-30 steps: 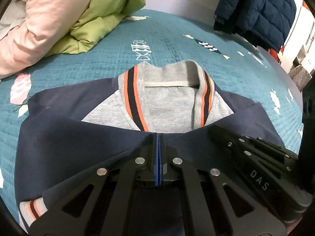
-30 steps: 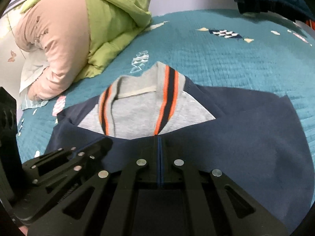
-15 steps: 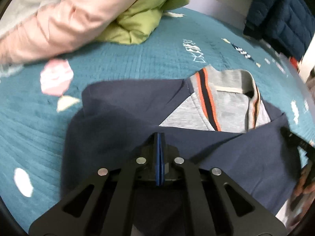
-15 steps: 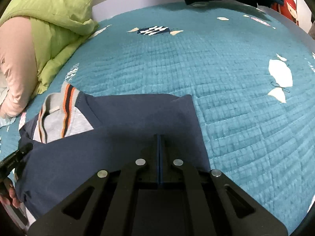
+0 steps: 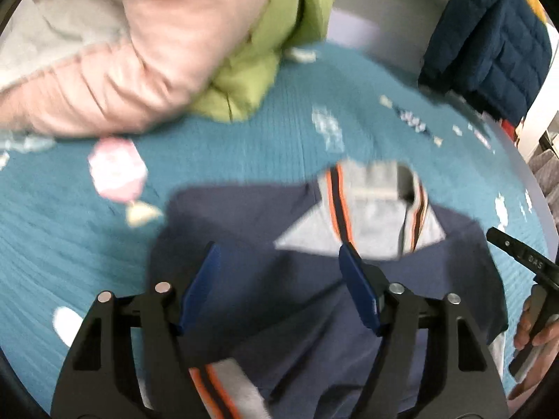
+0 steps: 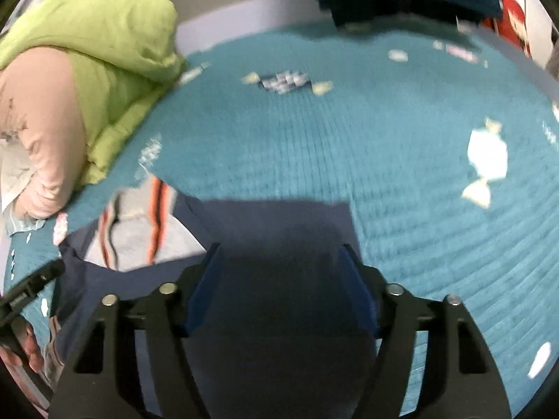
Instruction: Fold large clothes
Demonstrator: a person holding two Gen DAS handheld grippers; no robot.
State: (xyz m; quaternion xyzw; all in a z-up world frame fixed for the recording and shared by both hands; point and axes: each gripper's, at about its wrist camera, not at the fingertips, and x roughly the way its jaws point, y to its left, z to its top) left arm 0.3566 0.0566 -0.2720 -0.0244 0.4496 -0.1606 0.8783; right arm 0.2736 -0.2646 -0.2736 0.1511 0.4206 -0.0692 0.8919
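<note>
Jacket (image 5: 265, 255), navy blue with a gray front and orange and dark stripes on the collar, lies flat on the bed (image 5: 63, 216). The bed has a teal quilt with small white and pink shapes on it. The bottom part of the jacket is folded up over the chest, so only a gray patch by the collar shows. A striped gray cuff (image 5: 223, 394) peeks out at the near edge in the left wrist view.

The left tool (image 5: 279, 286) hangs over the left half of the folded jacket. Its two blue pads are spread wide apart and nothing is between them. The right tool (image 6: 281, 279) hangs over the right corner of the jacket, close to the navy edge. Its blue pads are spread wide too, and they hold nothing. In the right wrist view the tip of the left tool shows at the left edge, with the person's fingers (image 6: 29, 352) around it.

Both views are a bit blurry.

At the far left of the bed sits a pile of puffy coats, one pink (image 5: 115, 70) and one bright green (image 5: 279, 35). A dark blue quilted coat (image 5: 489, 45) hangs at the far right, past the edge of the bed.
</note>
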